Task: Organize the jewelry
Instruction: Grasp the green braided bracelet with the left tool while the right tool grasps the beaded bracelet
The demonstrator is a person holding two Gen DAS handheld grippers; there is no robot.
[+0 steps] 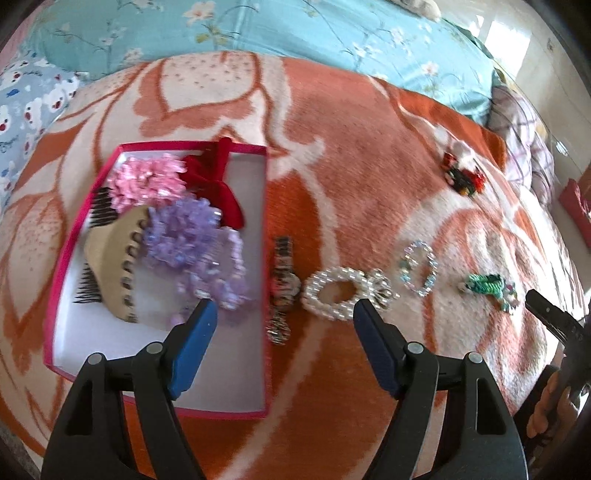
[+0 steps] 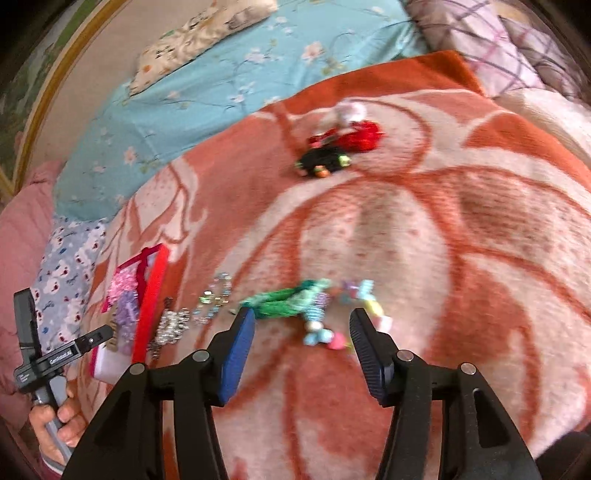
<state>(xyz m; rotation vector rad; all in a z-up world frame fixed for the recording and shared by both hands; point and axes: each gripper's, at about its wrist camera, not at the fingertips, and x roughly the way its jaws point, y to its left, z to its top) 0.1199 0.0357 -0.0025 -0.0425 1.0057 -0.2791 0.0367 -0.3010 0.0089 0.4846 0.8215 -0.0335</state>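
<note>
A pink-rimmed box [image 1: 236, 362] on the orange blanket holds a pink flower piece [image 1: 144, 181], a purple one [image 1: 184, 236], a red velvet bow [image 1: 210, 177], a beige claw clip [image 1: 114, 258] and dark combs. My left gripper [image 1: 284, 306] is open and empty, just above a beaded watch-like band [image 1: 282, 280] and a pearl bracelet [image 1: 340, 291]. A pastel bead bracelet [image 1: 419, 267] and a green beaded piece [image 1: 487, 286] lie further right. My right gripper [image 2: 301, 317] is open and empty over the green piece [image 2: 284, 301] and pastel charms [image 2: 325, 336].
A red and black hair ornament [image 1: 463, 173] lies far back on the blanket; it also shows in the right wrist view [image 2: 340, 147]. Turquoise floral bedding [image 1: 258, 33] lies behind. The blanket [image 2: 443, 240] stretches right. The box shows at left in the right wrist view [image 2: 147, 291].
</note>
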